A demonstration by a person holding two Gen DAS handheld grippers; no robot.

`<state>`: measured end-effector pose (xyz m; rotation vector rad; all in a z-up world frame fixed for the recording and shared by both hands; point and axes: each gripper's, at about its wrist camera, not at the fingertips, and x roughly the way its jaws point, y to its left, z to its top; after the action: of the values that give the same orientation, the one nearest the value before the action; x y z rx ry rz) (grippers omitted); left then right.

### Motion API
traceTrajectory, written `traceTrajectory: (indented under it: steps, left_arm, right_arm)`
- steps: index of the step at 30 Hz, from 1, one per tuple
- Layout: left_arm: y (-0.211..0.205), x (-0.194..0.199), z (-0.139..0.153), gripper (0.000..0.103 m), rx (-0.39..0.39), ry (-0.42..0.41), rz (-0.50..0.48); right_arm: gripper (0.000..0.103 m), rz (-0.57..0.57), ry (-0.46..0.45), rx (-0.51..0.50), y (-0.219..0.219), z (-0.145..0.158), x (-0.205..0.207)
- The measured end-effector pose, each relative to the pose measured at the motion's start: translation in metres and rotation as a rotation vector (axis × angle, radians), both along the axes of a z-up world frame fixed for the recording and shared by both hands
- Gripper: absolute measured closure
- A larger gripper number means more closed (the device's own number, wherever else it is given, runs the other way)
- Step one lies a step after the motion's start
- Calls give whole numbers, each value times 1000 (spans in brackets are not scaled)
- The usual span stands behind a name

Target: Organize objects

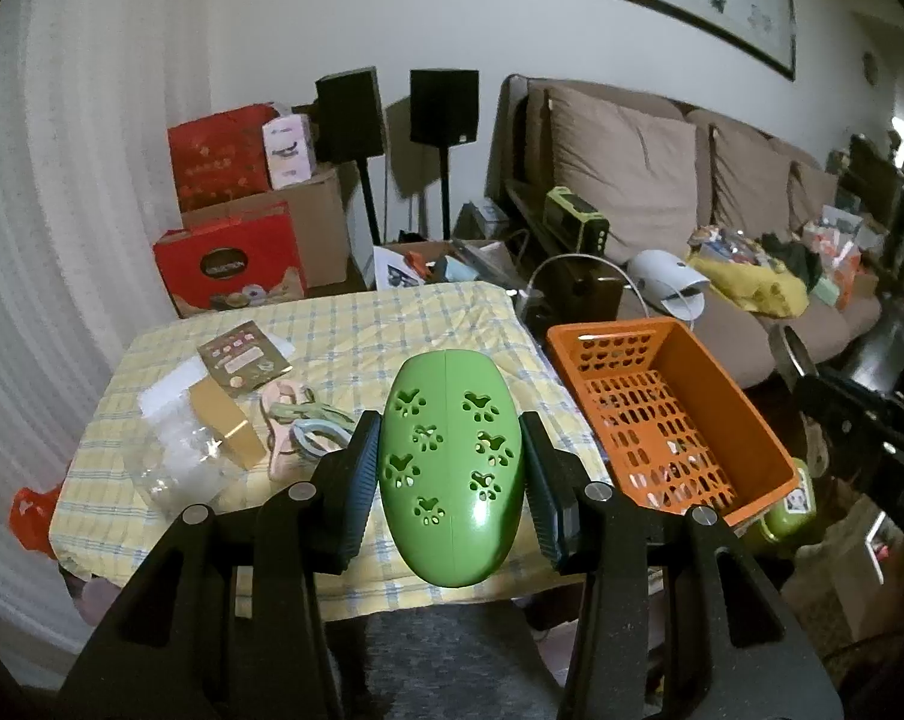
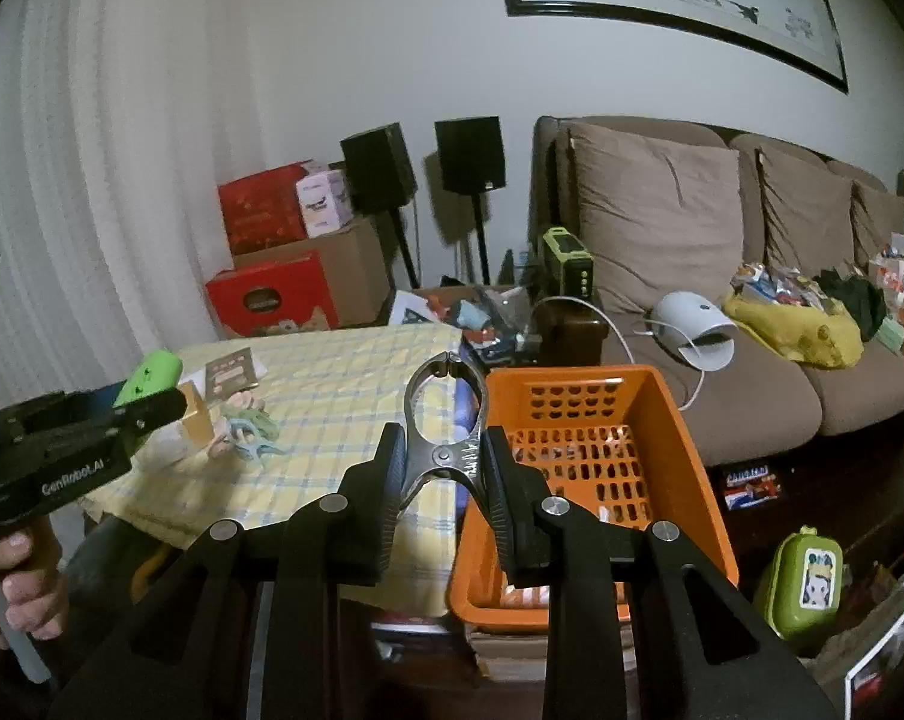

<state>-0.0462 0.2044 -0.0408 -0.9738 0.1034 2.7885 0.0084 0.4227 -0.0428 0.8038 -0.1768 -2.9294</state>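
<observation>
My left gripper (image 1: 449, 459) is shut on a green oval case (image 1: 452, 468) with paw-print cut-outs, held above the near edge of the checked tablecloth (image 1: 344, 336). In the right wrist view the same green case (image 2: 149, 384) and left gripper sit far left, with a hand below. My right gripper (image 2: 443, 462) is shut on a metal clamp (image 2: 446, 420), its tips pointing away, just left of the orange perforated basket (image 2: 667, 420). That basket (image 1: 733, 402) stands at the table's right end. Pastel clips (image 1: 299, 426), a gold box (image 1: 224, 420) and a brown card (image 1: 242, 357) lie on the cloth.
A clear plastic bag (image 1: 176, 462) lies at the cloth's left. Red and cardboard boxes (image 1: 236, 252) and two speakers on stands (image 1: 443, 108) are behind the table. A cluttered brown sofa (image 1: 721, 192) runs along the right. A green lunch box (image 2: 805, 582) sits on the floor.
</observation>
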Motion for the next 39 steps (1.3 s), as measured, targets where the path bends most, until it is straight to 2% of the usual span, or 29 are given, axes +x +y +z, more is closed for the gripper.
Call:
traceTrajectory:
  steps: [10,21,39]
  left_arm:
    - [15,-5,-6,61,10,-13,-33]
    - [29,-9,4,61,30,3,-66]
    - [44,-9,4,61,34,-3,-100]
  right_arm:
    - [77,-53,-17,-47,30,0,-2]
    - [77,-54,-29,-50,34,-1,-3]
    - [77,-89,-67,-53,43,-9,-11]
